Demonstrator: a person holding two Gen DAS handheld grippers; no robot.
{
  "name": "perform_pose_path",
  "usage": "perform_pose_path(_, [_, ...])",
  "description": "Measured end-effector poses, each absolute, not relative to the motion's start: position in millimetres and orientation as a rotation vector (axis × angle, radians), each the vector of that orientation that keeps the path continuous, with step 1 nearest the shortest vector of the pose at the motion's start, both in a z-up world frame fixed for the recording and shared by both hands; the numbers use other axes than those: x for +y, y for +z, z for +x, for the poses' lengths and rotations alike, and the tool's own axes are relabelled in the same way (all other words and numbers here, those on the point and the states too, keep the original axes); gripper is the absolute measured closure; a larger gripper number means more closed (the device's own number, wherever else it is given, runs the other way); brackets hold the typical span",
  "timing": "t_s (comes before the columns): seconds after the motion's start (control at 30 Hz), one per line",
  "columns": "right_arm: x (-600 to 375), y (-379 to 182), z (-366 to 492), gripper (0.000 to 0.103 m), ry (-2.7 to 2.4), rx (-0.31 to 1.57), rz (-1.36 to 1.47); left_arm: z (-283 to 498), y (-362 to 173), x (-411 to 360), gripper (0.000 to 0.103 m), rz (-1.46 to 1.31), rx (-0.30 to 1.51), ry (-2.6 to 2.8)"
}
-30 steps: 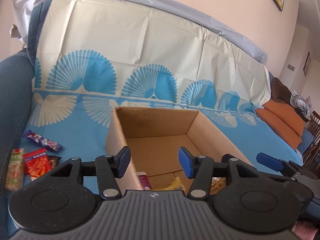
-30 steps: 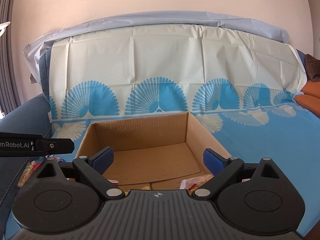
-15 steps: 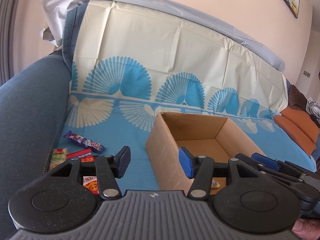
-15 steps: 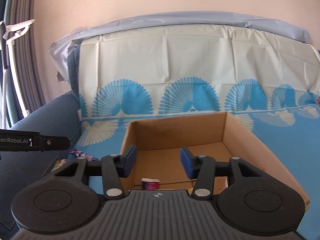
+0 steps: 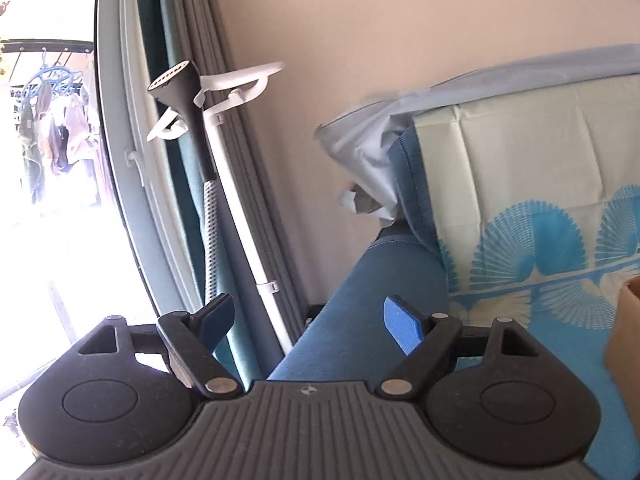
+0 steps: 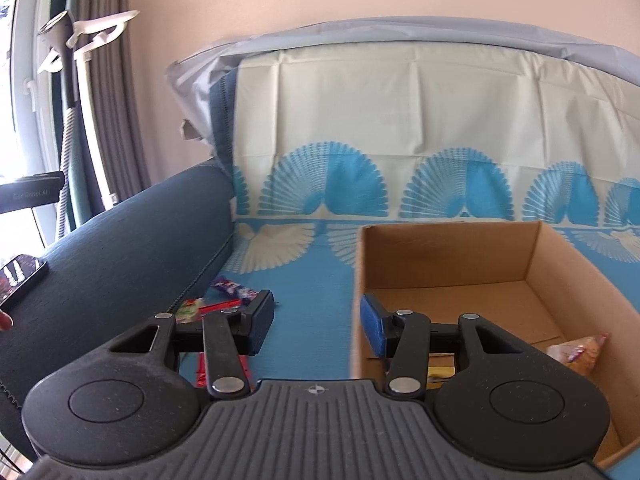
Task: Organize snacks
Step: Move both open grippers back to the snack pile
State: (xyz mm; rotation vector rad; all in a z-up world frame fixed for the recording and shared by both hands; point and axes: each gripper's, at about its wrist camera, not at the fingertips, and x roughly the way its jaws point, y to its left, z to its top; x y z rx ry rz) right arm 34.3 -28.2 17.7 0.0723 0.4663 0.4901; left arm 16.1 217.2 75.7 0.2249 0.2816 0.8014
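An open cardboard box (image 6: 448,256) stands on the blue patterned sofa cover; a yellow snack bag (image 6: 580,354) lies inside it at the near right. Loose snacks lie left of the box by the sofa arm: a purple bar (image 6: 232,287), a green and red packet (image 6: 192,307) and a red wrapper (image 6: 202,372). My right gripper (image 6: 316,326) is open and empty above the box's left wall. My left gripper (image 5: 308,322) is open and empty, pointing at the sofa arm and wall; only the box's edge (image 5: 626,340) shows there.
The blue sofa arm (image 6: 120,248) is at the left, with a phone (image 6: 20,274) lying on it. A garment steamer on a white pole (image 5: 208,168), curtains and a bright window stand beyond the arm. The sofa back is draped with a white sheet (image 6: 400,100).
Both grippers have swung left. The left one now faces the sofa arm and window and has opened wider. The right one has moved from over the box to its left wall.
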Motion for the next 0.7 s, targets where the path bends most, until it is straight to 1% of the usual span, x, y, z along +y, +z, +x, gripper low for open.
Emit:
perform_pose_path(0.03, [-22.7,16.7,33.8,0.053,0.502,0.469,0.068,17.8,75.4,224.0,0.016,0.22,0.293,0.808])
perform_pose_path(0.07, [-17.4,15.8,33.1,0.053,0.513,0.472,0.064,20.2,73.5,230.9,0.014,0.206,0.314,0.805])
perform_pose_path(0.13, [-6.5,11.9,32.2,0.053,0.532,0.476,0.055,26.2,69.5,246.0,0.014,0.201,0.351,0.851])
perform_pose_path(0.2, [5.0,7.2,31.7,0.052,0.548,0.484,0.044,16.8,76.4,251.2,0.014,0.255,0.268,0.977])
perform_pose_path(0.27, [16.7,1.8,31.4,0.051,0.562,0.494,0.028,9.6,86.6,246.5,0.013,0.245,0.179,0.97])
perform_pose_path(0.33, [29.8,-4.0,32.4,0.048,0.576,0.505,0.006,12.0,88.5,236.1,0.011,0.212,0.173,0.818])
perform_pose_path(0.4, [46.0,-11.4,35.4,0.046,0.584,0.521,-0.038,17.7,88.9,227.5,0.012,0.177,0.191,0.67])
perform_pose_path(0.43, [53.5,-15.7,37.3,0.045,0.586,0.534,-0.059,20.5,88.7,224.6,0.015,0.141,0.197,0.592])
perform_pose_path(0.5, [62.2,-24.1,43.3,0.045,0.586,0.577,-0.086,34.2,84.3,222.9,0.025,0.042,0.279,0.447])
perform_pose_path(0.53, [66.1,-28.4,46.5,0.045,0.584,0.6,-0.094,41.9,80.6,223.1,0.035,0.007,0.33,0.404])
perform_pose_path(0.57, [69.2,-32.2,49.5,0.045,0.581,0.619,-0.098,48.0,77.1,222.9,0.04,-0.004,0.366,0.392])
perform_pose_path(0.63, [75.2,-39.1,54.2,0.044,0.581,0.649,-0.107,55.9,71.2,219.6,0.04,0.027,0.396,0.41])
perform_pose_path(0.7, [80.2,-43.6,59.5,0.04,0.58,0.662,-0.122,59.8,66.1,217.9,0.039,0.028,0.401,0.384])
